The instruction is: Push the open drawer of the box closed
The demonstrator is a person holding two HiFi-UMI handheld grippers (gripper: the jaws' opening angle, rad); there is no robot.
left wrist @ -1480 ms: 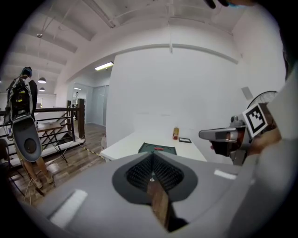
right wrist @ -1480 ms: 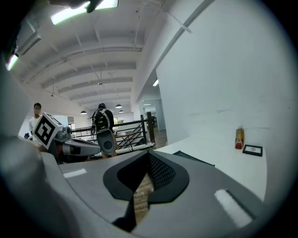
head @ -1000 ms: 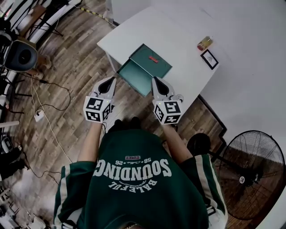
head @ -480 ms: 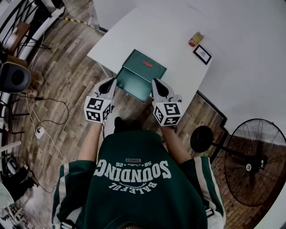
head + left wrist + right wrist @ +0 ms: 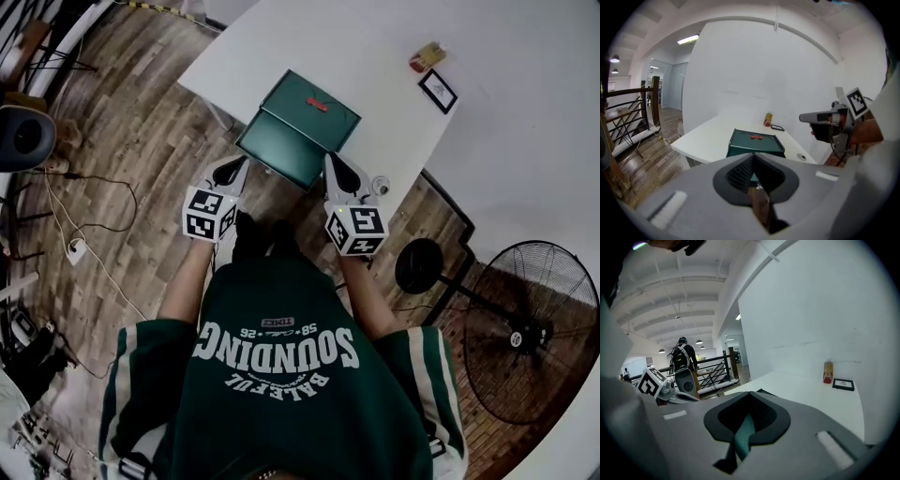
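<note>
Nearest the person, the left gripper [image 5: 232,171] and the right gripper [image 5: 335,167] are held side by side, both pointing away from the body and somewhat downward. Each gripper view shows its jaws brought together at the tips, with nothing clamped. Only a thin slit remains behind the tips, and through the right one a strip of teal shows.

Just ahead of the tips, and between them, is the open drawer [image 5: 279,155]. It is pulled out of the green box [image 5: 314,111] toward the person and appears to overhang the near edge of the white counter [image 5: 375,37]. Its front panel is the surface to push. The panel's long axis runs crosswise, from the left jaws toward the right jaws, so the closing direction is straight away from the person, into the box. The left tips sit just off the panel's left corner and the right tips just beside its right corner. The right side looks slightly nearer, but whether either touches cannot be told.

Beyond the drawer, the box lid carries a small red tab [image 5: 317,104]. Farther back on the counter, well clear of the push path, are a bottle [image 5: 427,58] and a picture frame [image 5: 439,91].
</note>
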